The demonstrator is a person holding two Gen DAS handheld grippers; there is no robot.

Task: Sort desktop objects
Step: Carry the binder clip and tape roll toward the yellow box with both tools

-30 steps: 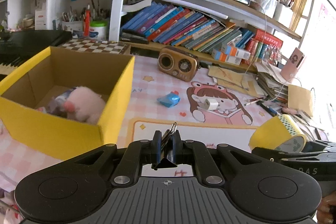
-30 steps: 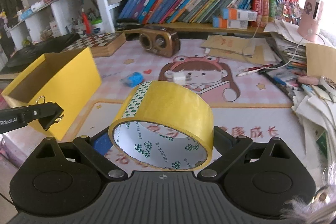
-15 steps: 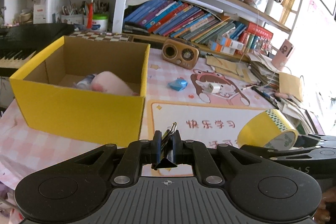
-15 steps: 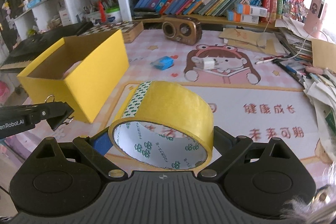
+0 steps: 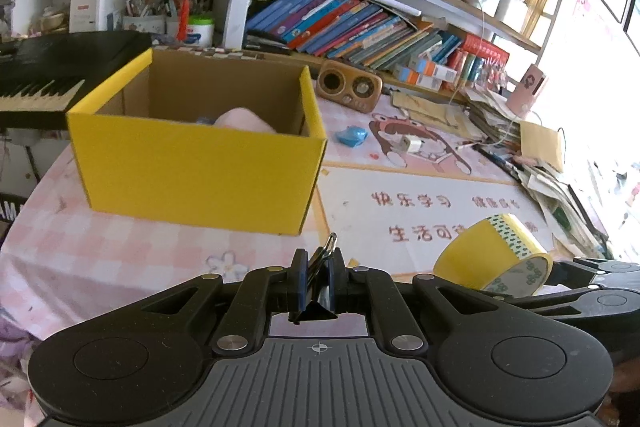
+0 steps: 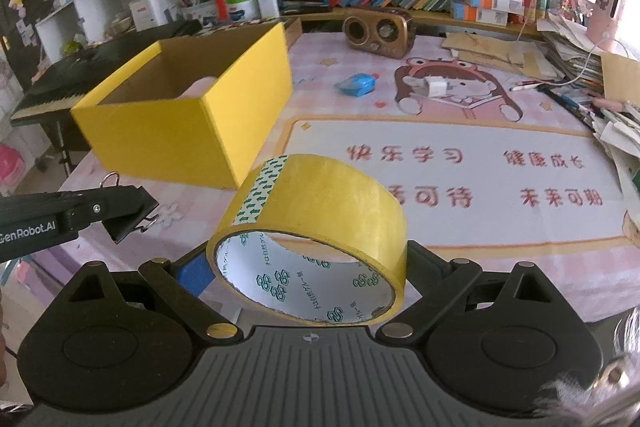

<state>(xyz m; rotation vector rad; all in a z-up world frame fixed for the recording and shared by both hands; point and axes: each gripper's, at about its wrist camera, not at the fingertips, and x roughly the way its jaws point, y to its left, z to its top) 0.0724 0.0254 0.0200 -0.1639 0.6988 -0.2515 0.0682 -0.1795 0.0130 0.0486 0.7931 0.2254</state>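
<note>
Your left gripper (image 6: 120, 217), marked "GenRobot.AI", pinches a binder clip (image 5: 319, 281); your right gripper (image 6: 308, 267) clamps the yellow tape roll (image 6: 320, 227).

The near wall of the yellow box (image 5: 200, 179) hides most of the pink soft toy (image 5: 244, 119) inside, while the keyboard (image 5: 36, 83) at far left runs off the frame's edge.

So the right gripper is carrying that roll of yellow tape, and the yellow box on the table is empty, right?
Not quite: the yellow box is not empty; the left wrist view shows something pink inside it. The right gripper does hold the yellow tape roll.
</note>
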